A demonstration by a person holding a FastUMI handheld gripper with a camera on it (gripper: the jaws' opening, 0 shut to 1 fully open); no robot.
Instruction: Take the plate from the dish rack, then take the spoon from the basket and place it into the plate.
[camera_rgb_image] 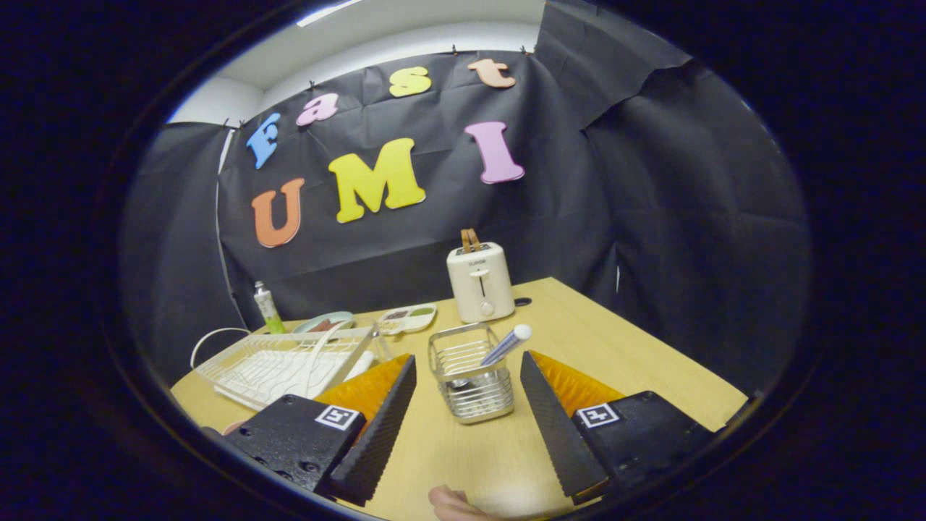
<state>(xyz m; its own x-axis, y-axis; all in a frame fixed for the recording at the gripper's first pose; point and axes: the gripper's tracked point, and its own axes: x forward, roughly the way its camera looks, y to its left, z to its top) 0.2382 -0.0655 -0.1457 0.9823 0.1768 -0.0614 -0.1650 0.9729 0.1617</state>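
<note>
Wire basket (471, 380) sits between the wide-spread jaws, untouched; spoon (506, 344) stands inside it. Gripper (468, 383) holds nothing.

A: Where things stand on table (636, 362)?

B: Wire basket (470, 376) in middle, just ahead of gripper (468, 369), seen between its two spread fingers, not touched. Spoon (506, 344) in basket, leaning to right, handle above rim.

A: And behind basket?

B: Toaster (480, 282), upright, near back wall, a bit right of basket. Left of toaster a divided tray (407, 318), flat on table. Further left a plate (324, 322), behind dish rack (282, 362).

A: Rack itself?

B: Left of basket, beyond left finger, partly hidden by it. Tube (268, 307) upright behind rack, at table's far left corner. Part of a hand (452, 503) at near edge, below fingers.
</note>
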